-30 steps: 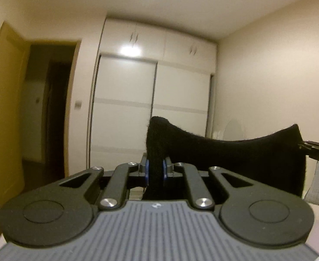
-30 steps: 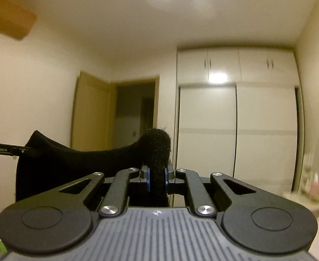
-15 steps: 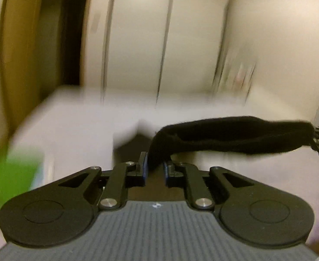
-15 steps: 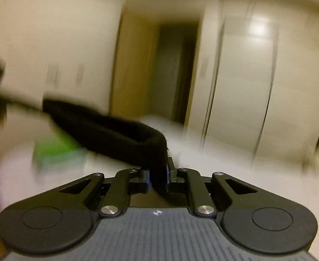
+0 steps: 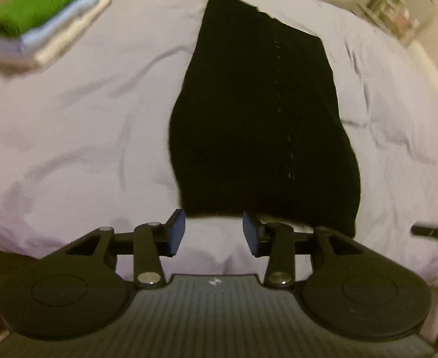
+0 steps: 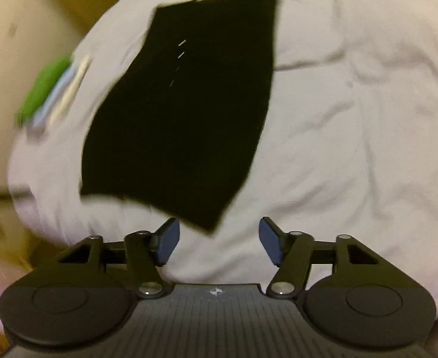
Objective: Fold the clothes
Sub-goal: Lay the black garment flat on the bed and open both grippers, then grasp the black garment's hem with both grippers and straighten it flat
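Note:
A black knitted garment [image 5: 257, 125] lies spread flat on the white bed sheet [image 5: 78, 137], its near edge just beyond my fingertips. My left gripper [image 5: 214, 232] hovers over that near edge with its jaws opening and nothing between the pads. In the right wrist view the same black garment [image 6: 183, 104] lies ahead, its near corner just past my right gripper [image 6: 219, 240], whose jaws are opening wide and hold nothing. The tip of the right gripper shows at the right edge of the left wrist view.
A stack of folded clothes, green on top of pale blue and white [image 5: 37, 18], sits at the far left of the bed and appears again [image 6: 52, 92] in the right wrist view. The bed's near edge runs under both grippers. A cluttered shelf [image 5: 398, 15] stands at the far right.
Both grippers swung down from pointing at the wardrobe to pointing at the bed. They held the black garment stretched between them, laid it on the sheet and let go as their jaws opened.

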Tool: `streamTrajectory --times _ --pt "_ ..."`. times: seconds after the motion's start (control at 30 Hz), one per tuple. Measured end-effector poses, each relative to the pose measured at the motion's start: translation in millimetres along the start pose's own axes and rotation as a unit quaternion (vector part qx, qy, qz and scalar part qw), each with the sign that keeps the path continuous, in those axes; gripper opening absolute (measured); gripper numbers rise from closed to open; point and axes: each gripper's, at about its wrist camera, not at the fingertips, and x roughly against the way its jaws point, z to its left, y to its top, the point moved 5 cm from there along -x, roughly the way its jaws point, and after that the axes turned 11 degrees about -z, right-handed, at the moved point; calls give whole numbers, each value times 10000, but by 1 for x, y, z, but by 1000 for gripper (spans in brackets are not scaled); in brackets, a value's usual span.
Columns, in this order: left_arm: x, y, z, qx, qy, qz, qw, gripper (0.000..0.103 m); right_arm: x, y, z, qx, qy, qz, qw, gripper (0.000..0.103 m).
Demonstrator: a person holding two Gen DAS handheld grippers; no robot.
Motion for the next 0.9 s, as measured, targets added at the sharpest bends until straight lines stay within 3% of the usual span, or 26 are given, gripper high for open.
streamTrajectory --times 0.1,0.27,0.37,0.43,0.5,0.53,0.57,0.6,0.63,0.7,0.73,0.83,0.9 --pt "-35 9 20 513 -60 190 9985 42 -31 7 -13 -1096 137 43 9939 62" --pt "-84 6 59 1212 -42 522 9912 49 -85 -11 -32 -2336 -72 -45 9723 63" --pt "-106 -2 73 1895 -284 680 9791 50 -112 -21 -37 -2739 -153 -120 9616 64" --pt "-117 -9 78 2424 -594 714 9657 49 -130 -26 -36 -3001 -75 -178 9537 65" --pt "-125 -11 77 2689 -661 709 9583 49 -141 -26 -32 -3280 107 -313 9441 65" --pt "-128 -10 76 2662 -647 708 9591 38 -147 -25 -30 -3357 70 -311 9414 57" --pt "-128 -9 74 2498 -579 723 9639 18 -151 -22 -29 -3312 -32 -255 9432 49" --pt "-126 -6 71 2204 -470 745 9714 8 -155 -19 -27 -3267 -125 -200 9448 35" --pt "-121 -1 67 1862 -459 709 9789 8 -154 -15 -27 -3221 -139 -161 9465 17" --pt "-94 10 47 868 -562 469 9935 8 -145 -2 -22 -2979 -95 -172 9544 14" --pt "-80 12 36 347 -625 318 9969 8 -133 5 -17 -2738 -134 -224 9614 13" --pt "-45 6 13 -725 -772 -33 9944 8 -102 12 -8 -2309 -281 -408 9717 10" --pt "-47 -11 17 -923 -586 108 9939 8 -96 -1 -15 -2482 -337 -318 9676 10"
